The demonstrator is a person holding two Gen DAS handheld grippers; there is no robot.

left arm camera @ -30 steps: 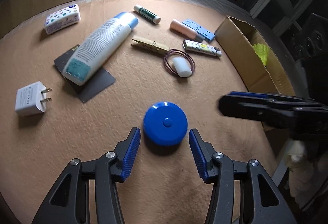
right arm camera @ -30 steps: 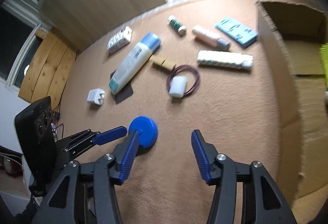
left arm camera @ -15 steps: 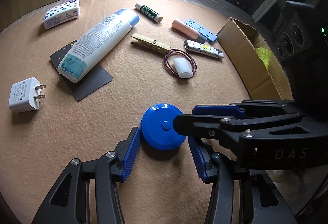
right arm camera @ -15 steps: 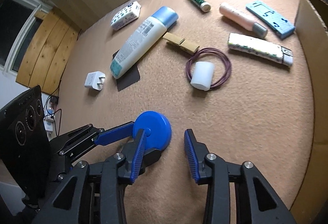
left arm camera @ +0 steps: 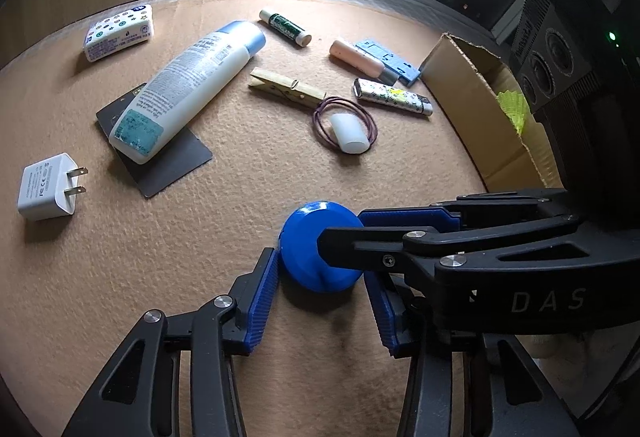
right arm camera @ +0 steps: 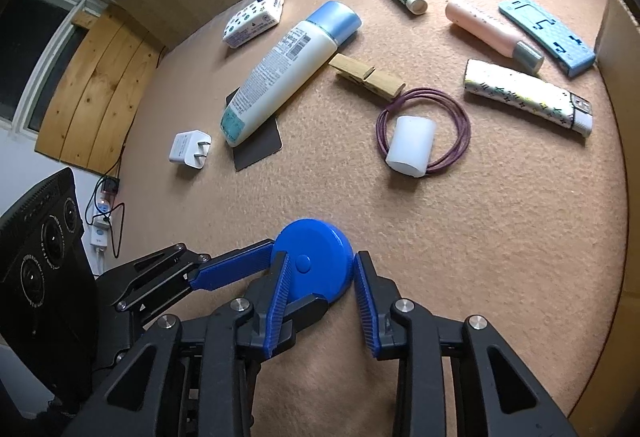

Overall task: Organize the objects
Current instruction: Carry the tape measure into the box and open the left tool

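Note:
A round blue disc-shaped case (left arm camera: 304, 249) (right arm camera: 316, 261) lies on the tan felt mat. My left gripper (left arm camera: 320, 293) is open, its blue pads on either side of the case, the left pad close to its rim. My right gripper (right arm camera: 320, 289) comes in from the right and also straddles the case; its jaws stand narrowly apart, the right pad at the case's rim, the left finger lying over its top. In the left wrist view the right gripper's finger (left arm camera: 400, 233) covers part of the case.
Beyond lie a white lotion bottle (left arm camera: 188, 89) on a dark card, a white charger plug (left arm camera: 48, 193), a clothespin (left arm camera: 286, 87), a white cap inside a purple cord loop (left arm camera: 348, 133), a patterned lighter (left arm camera: 392, 97), tubes, and a cardboard box (left arm camera: 488, 117) at right.
My right gripper has moved in from the right onto the blue case and narrowed its jaws around it. The case has tilted or shifted slightly. My left gripper has stayed around it.

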